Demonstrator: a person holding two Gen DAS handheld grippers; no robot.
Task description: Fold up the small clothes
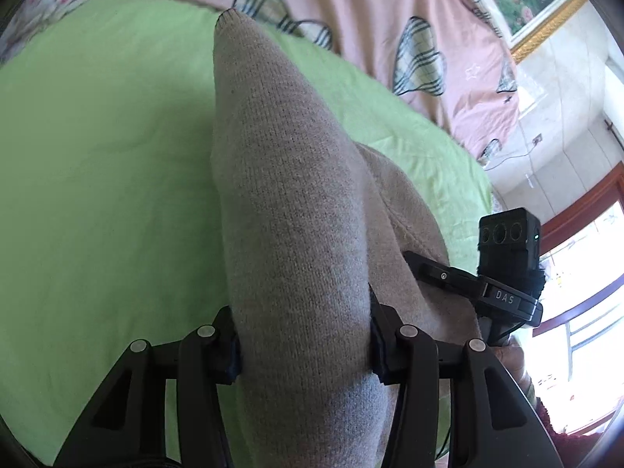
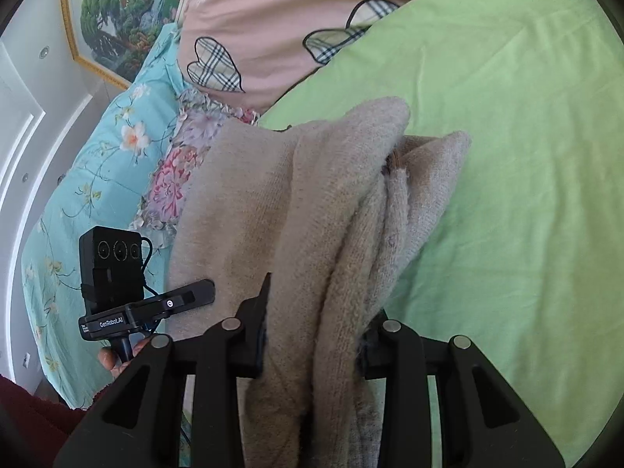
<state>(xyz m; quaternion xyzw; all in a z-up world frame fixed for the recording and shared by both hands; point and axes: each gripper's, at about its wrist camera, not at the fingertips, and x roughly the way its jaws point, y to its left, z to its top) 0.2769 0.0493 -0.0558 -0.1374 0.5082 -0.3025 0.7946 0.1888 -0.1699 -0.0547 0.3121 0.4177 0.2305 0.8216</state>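
Left wrist view: the left gripper [image 1: 304, 347] is clamping a beige knitted garment [image 1: 288, 195], bunched lengthwise. Right gripper [image 2: 312, 351] is pinching its layered, possibly fleecy folds over the green sheet [image 2: 526, 156].

The black two-finger left gripper [image 1: 306, 345] angles downward, jaws clamped on bunched grey-beige knit garment [image 1: 288, 210]. The matching right gripper [image 2: 312, 345] grips gathered folds likewise, close beside it.

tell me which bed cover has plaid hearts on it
The pink quilt beyond the green sheet; the turquoise one has flowers instead.
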